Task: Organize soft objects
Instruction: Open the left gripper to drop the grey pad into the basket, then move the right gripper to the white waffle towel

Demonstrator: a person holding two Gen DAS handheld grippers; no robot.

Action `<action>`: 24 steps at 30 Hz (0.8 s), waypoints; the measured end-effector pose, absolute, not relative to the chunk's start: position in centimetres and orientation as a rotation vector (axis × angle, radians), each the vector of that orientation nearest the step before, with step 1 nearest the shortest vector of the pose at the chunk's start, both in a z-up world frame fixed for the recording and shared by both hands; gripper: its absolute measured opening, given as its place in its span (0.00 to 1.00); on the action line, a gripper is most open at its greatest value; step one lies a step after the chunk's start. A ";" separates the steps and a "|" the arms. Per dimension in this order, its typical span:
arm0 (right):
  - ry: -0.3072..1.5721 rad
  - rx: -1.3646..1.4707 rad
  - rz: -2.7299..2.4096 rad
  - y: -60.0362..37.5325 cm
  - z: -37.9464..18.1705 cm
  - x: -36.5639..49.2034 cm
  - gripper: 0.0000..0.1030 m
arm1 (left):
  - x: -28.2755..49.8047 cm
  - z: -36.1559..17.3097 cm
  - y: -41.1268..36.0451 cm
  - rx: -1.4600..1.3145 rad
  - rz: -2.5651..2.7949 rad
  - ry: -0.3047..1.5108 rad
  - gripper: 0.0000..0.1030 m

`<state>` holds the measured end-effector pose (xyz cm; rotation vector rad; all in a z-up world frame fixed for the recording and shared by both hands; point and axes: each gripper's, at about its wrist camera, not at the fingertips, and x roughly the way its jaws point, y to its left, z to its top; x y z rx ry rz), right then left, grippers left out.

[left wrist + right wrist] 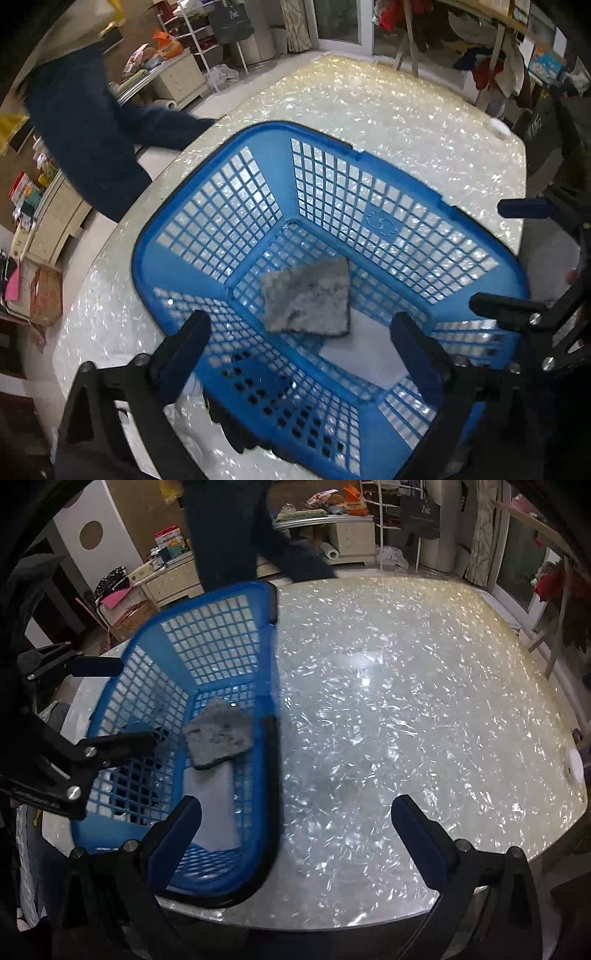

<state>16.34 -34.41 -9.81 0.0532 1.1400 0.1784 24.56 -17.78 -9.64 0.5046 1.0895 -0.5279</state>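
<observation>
We have a blue basket standing on the shiny table, and a grey cloth pad lies loose on its floor, partly over a pale sheet that also rests in the bottom. Our left gripper hangs above the basket with its 2 jaws spread wide and nothing between them; the pad sits below, clear of both pads. The main risk we judge from here is a snag: the left fingers point steeply down into the open top, so a careless sideways pull could catch the mesh wall or rim and drag the light basket across the slick top, perhaps toward the near edge, where it already sits close. A second risk is the 2 tools meeting, since the right gripper hovers just beside the basket's right rim and its fingers show near the left tool in the left wrist view. Its jaws are also spread and empty, over bare table. A person in dark trousers stands by the far side of the table and could get in the way. Both hands tilt steeply downward, left over the basket, right just outside it.
</observation>
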 end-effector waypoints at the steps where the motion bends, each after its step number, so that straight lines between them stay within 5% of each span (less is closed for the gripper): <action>1: 1.133 0.048 0.182 -34.2 -9.4 16.1 1.00 | 24.0 -9.0 -17.4 0.490 -0.529 1.086 1.00; 24: 1.081 -0.081 0.383 -22.2 -3.5 11.0 1.00 | 11.9 -1.5 -3.9 0.288 -0.419 0.998 1.00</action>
